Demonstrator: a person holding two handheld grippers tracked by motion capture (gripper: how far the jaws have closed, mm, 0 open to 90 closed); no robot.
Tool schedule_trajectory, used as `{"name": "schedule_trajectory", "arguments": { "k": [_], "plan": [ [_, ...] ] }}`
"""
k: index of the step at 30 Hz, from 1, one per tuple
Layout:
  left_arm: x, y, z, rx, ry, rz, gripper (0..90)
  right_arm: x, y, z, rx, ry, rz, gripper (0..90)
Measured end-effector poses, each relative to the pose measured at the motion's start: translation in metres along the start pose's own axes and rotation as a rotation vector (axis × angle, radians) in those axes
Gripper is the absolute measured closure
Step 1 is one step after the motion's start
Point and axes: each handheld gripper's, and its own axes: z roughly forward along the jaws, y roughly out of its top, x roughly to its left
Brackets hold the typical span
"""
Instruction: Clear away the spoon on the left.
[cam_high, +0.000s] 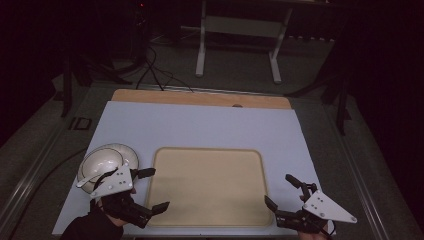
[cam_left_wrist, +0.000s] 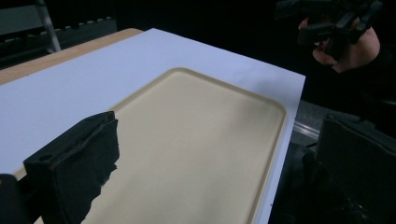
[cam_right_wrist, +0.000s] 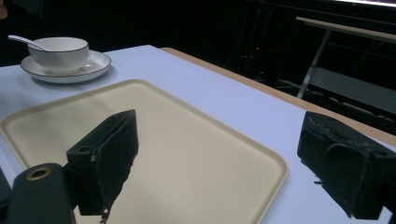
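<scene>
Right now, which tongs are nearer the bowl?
Left. The left tongs hover beside the bowl; the right tongs sit across the tray.

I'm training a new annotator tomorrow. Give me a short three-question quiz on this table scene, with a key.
1. True or false: the tray has something lying on it.
2. What rests inside the bowl? A) a fork B) a spoon C) a lid
3. Fill in: the bowl stands on a ____.

Key:
1. False; its surface is bare.
2. B; the spoon leans out over the rim.
3. Saucer. It sits beside the left gripper, whose jaws are apart, like those of the right gripper.
</scene>
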Motion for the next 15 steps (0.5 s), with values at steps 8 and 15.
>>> {"name": "schedule_trajectory", "arguments": {
  "k": [8,15],
  "plan": [
    [0.006,0.024,-0.017,-0.023,0.029,0.014,0.7,-0.001,-0.001,0.002,0.004,0.008,0.009,12.4],
    [0.011,0.037,-0.028,-0.036,0.046,0.012,0.8,-0.001,-0.002,0.004,0.012,0.014,0.007,12.4]
  ]
}}
